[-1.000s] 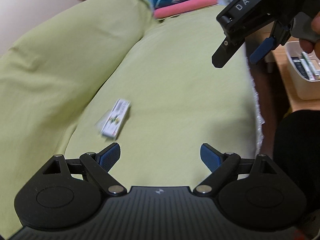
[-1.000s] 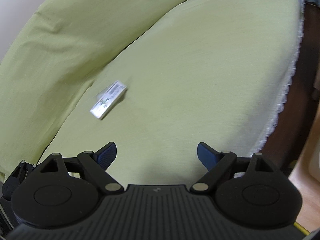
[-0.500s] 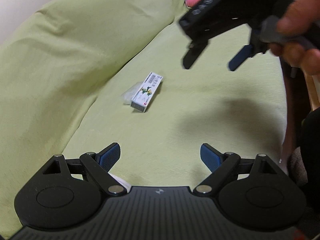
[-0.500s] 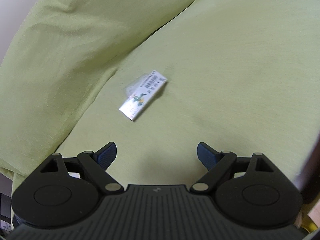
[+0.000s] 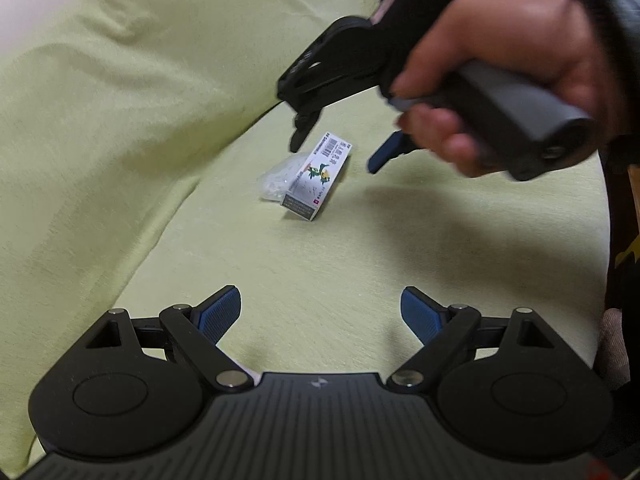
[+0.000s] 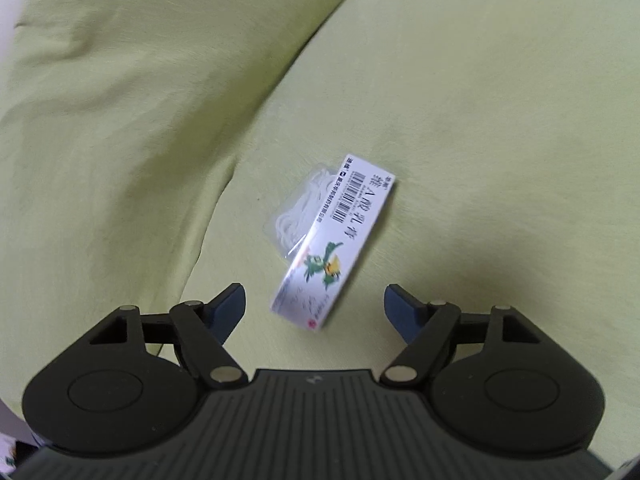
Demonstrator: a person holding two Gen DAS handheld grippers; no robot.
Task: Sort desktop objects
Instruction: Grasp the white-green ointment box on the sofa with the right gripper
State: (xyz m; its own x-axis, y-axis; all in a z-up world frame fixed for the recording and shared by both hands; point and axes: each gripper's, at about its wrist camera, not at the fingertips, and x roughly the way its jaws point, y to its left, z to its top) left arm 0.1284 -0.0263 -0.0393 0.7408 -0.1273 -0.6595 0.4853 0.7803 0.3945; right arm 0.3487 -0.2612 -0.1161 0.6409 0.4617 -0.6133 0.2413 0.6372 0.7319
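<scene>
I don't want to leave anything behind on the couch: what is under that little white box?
A clear plastic packet of white string-like loops pokes out from beneath the white box, on the green cover. The part under the box is hidden.

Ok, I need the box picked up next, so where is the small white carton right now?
The white carton lies on the green sofa seat, leaning on a clear packet, just ahead of the open right gripper.

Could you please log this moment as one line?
right claw: open, above ointment box | left claw: open, idle | box: on green sofa cover, partly overlapping clear packet
</scene>
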